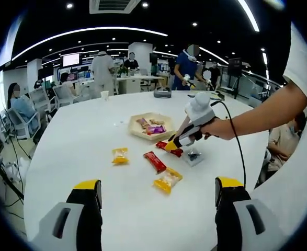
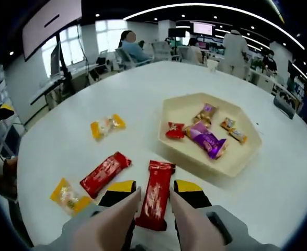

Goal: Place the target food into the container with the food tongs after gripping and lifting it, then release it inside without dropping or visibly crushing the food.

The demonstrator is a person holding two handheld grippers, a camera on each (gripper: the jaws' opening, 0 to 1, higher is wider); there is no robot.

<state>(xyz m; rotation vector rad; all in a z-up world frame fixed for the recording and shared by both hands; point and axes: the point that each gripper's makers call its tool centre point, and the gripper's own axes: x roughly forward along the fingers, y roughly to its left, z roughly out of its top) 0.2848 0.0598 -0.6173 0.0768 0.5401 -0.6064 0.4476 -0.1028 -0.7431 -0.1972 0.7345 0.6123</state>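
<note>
Contact is made: a red bar (image 2: 154, 201) is pinched between the right claw (image 2: 155, 194), just short of the tray (image 2: 231, 162), ready for lifting in. The left claw (image 1: 157, 191) is held wide, idle above the surface (image 1: 80, 141).

Between my right tool's jaws lies a long red foil-wrapped snack bar (image 2: 155, 201), pointing away from me toward the tray, flat on the white table. Just beyond it sits the shallow cream hexagonal tray (image 2: 231, 163), already holding a purple wrapper, a small red one and several brown and orange sweets. From my left view, that tray (image 1: 137, 135) rests mid-table.
</note>
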